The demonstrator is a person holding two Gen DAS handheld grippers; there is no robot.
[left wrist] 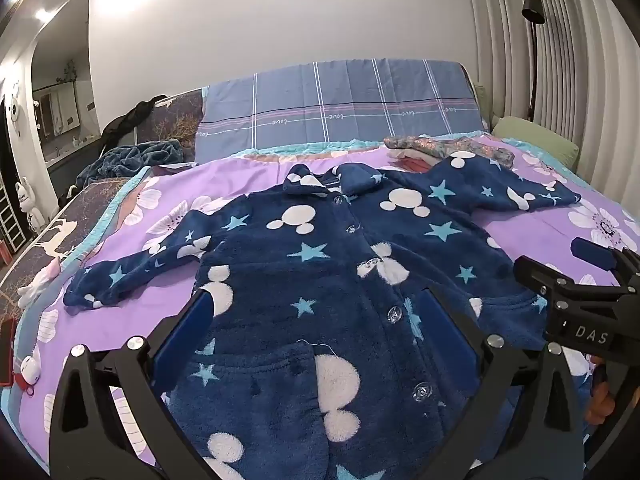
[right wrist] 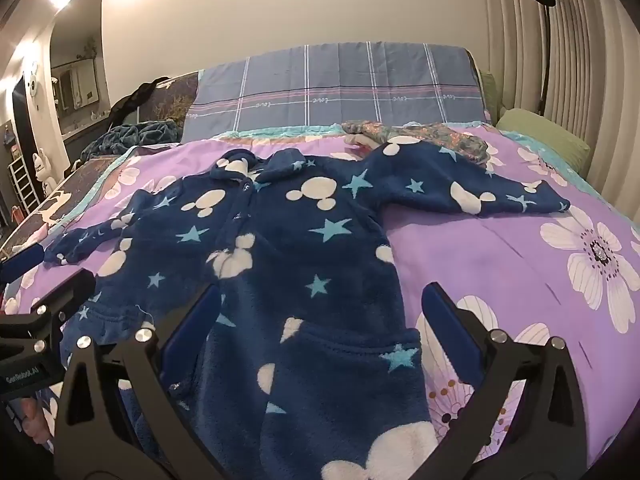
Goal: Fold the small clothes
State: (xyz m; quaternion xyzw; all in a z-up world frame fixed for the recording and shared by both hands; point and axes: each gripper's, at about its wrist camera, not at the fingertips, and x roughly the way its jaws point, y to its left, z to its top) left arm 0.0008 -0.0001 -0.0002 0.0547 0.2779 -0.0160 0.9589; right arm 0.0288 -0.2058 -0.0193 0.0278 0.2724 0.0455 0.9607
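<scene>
Fleece jacket (left wrist: 320,264), navy with stars and white mouse heads, lies buttoned and spread flat on a purple floral bedspread (right wrist: 500,248), sleeves out to both sides. Left gripper (left wrist: 320,328) and right gripper (right wrist: 320,320) hover above its hem, jaws wide and empty. Soft, light and floppy, it looks best pinched at a cuff or shoulder seam.

One navy fleece pajama top (left wrist: 340,264) lies spread beyond two wide-open grippers, the left gripper (left wrist: 316,320) and the right gripper (right wrist: 320,308). Its front shows five clear buttons (left wrist: 394,314) in a row, two sleeves and two pockets. One stack of folded clothes (left wrist: 448,150) sits farther off past the collar. One green pillow (left wrist: 536,140) lies far right.
</scene>
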